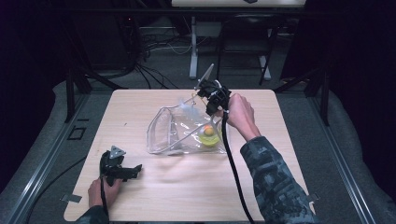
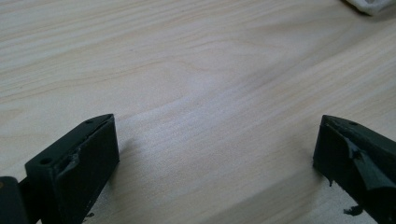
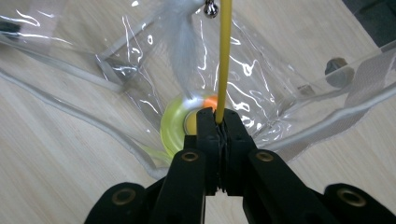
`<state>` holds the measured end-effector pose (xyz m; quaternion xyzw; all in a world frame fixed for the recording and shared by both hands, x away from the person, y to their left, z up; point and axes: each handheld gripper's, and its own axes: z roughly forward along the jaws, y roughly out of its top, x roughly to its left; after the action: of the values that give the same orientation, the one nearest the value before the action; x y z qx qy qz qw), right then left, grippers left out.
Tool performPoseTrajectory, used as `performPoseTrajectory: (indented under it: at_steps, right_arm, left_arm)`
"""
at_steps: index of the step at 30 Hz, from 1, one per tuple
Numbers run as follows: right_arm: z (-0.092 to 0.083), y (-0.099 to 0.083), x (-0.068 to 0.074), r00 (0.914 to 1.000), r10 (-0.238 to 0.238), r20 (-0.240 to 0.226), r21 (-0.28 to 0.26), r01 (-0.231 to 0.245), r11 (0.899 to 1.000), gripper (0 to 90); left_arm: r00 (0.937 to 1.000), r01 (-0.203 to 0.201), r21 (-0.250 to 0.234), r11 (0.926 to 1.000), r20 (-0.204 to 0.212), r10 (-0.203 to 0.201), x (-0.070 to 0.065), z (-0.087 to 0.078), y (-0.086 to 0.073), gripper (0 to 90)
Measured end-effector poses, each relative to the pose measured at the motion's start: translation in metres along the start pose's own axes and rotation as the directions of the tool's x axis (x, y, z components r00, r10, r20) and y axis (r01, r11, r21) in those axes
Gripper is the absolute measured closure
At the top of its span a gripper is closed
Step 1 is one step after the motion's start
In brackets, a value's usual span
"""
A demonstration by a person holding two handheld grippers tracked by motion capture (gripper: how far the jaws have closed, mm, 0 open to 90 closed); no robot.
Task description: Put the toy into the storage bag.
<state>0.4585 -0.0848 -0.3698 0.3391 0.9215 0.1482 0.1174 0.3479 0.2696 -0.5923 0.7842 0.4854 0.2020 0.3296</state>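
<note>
Wooden table from the high view: right gripper sits over the clear bag's far corner, left gripper parked well apart near the front edge. Left gripper view: its jaws spread wide over bare wood, nothing between. Right gripper view shows what overhead can't: jaws pinched on a thin yellow stick, running straight away from the fingers into the bag toward the yellow ring.
</note>
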Motion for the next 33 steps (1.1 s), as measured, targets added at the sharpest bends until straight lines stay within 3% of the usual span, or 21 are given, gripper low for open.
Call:
performPoseTrajectory:
  at_steps: [9,15,18,20,22,26,29,33]
  right_arm:
    - [0.013,0.000,0.011,0.9984,-0.008,0.056,0.050,0.005,0.999,87.9]
    - [0.017,-0.001,0.009,0.9991,0.015,0.039,0.055,-0.017,0.998,87.3]
    - [0.015,-0.003,0.008,0.9993,0.031,0.020,0.032,-0.031,0.999,86.0]
    - [0.011,-0.002,0.009,0.9994,0.021,0.028,0.027,-0.021,0.999,82.3]
    - [0.003,-0.003,0.008,0.9991,0.038,0.017,-0.011,-0.038,0.999,79.2]
    - [-0.016,-0.008,0.004,0.9981,0.060,-0.011,-0.055,-0.061,0.997,63.2]
    - [-0.030,-0.014,0.000,0.9965,0.077,-0.034,-0.120,-0.080,0.990,52.5]
    - [-0.044,-0.021,-0.007,0.9951,0.098,-0.015,-0.167,-0.099,0.981,39.1]
  left_arm:
    - [1.0000,-0.004,0.002,1.0000,0.002,0.004,0.000,0.000,0.000,0.1]
    - [1.0000,-0.003,0.002,1.0000,0.001,0.003,0.000,0.000,0.000,0.1]
    - [1.0000,0.003,0.000,1.0000,0.000,-0.003,0.000,0.001,0.001,0.1]
    - [1.0000,0.004,0.001,1.0000,0.000,-0.004,0.000,0.001,0.001,0.1]
    - [1.0000,0.005,0.001,1.0000,-0.001,-0.005,0.000,0.001,0.001,0.1]
    - [1.0000,0.005,0.001,1.0000,-0.001,-0.005,0.000,0.001,0.001,0.1]
    - [1.0000,0.005,0.001,1.0000,-0.001,-0.005,0.000,0.001,0.001,0.1]
    - [1.0000,0.005,0.002,1.0000,-0.001,-0.005,0.000,0.001,0.001,0.1]
